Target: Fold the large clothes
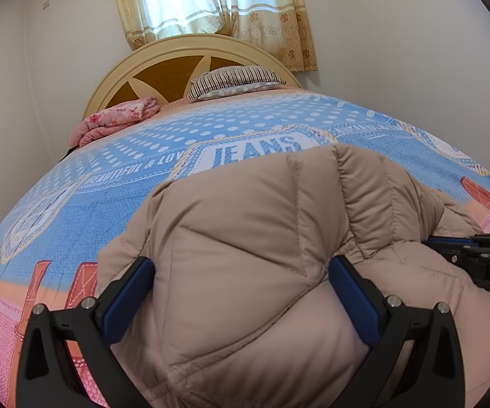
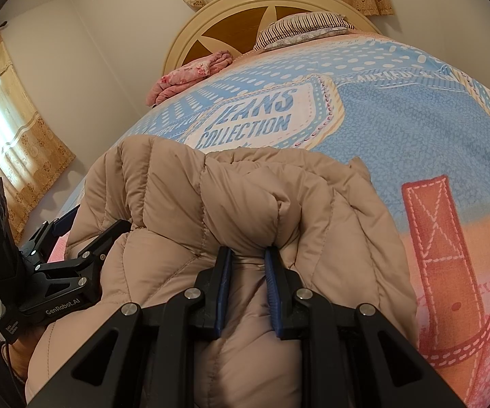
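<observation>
Bedroom, white walls, gold patterned curtains (image 1: 211, 6) over the window. Bed with a cream-and-brown arched wooden headboard (image 1: 177, 64); blue, white-dotted bedspread printed with "JEANS COLLECTION" (image 2: 415, 129) covers the mattress. Striped pillow (image 1: 238, 80) and a folded pink floral blanket (image 1: 115, 119) lie at the head end, well apart from the work.

Task item: beige quilted puffer jacket (image 1: 245, 238), lying on the near part of the bedspread, bunched and partly doubled over, directly in front of both tools.

Left gripper (image 1: 241, 292): jaws wide apart, straddling a fat quilted bulge. The blue pads (image 1: 129, 299) touch or nearly touch the fabric on either side, but I judge no firm grip yet.

Right gripper (image 2: 246, 289): jaws nearly together, pinching a gathered ridge of jacket fabric between the blue pads. Pinch looks narrow against the padding's bulk.

Step in hand (judgement): securing both near corners or edges before carrying a fold toward the headboard.

Notes for doing it well:
- Close the left jaws on a seam or edge, not the puffed panel; padding is springy and may squeeze out.
- Lift both sides level so the fold line stays straight.
- Move slowly; the slick shell may slide.
- Press trapped air out after laying the fold down.
</observation>
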{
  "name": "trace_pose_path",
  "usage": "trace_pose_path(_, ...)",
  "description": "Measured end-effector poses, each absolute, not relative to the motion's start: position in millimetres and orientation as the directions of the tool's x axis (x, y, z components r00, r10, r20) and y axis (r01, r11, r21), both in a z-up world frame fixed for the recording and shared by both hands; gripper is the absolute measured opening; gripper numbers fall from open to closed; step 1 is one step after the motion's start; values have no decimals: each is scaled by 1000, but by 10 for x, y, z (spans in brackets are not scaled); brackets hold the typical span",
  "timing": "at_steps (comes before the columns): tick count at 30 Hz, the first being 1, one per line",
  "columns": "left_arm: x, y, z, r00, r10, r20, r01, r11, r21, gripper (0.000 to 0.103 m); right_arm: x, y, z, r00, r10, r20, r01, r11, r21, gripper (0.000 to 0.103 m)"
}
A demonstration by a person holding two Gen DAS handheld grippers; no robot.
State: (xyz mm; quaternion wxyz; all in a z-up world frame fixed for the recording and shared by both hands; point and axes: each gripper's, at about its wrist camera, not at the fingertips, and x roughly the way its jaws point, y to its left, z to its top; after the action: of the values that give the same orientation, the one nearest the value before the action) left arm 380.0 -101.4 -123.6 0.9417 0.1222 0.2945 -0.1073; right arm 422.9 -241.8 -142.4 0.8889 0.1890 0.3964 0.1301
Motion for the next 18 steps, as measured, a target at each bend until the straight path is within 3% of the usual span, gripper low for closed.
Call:
trace_pose_path(13,3727,-961,-1105,786,-128,-605,295,937,185,103,4199,-2451,-1336,645,392,-656,-94,893,441,24)
trace_pose_path(15,3614,-844,-984,780,-157,-606,309,939,154,103,4135,-2503,-1218,631,405,-662,-101,888,448,39)
trace_pose_path(17,3470,-683,-878,771,-197,-606,332,936,118,103,4027,-2616,-1079,633,415,-654,-100,881,463,95)
trace_pose_path(18,3378,-563,-830,765,-222,-605,346,933,94,103,3944,-2701,-998,656,413,-631,-100,877,470,100)
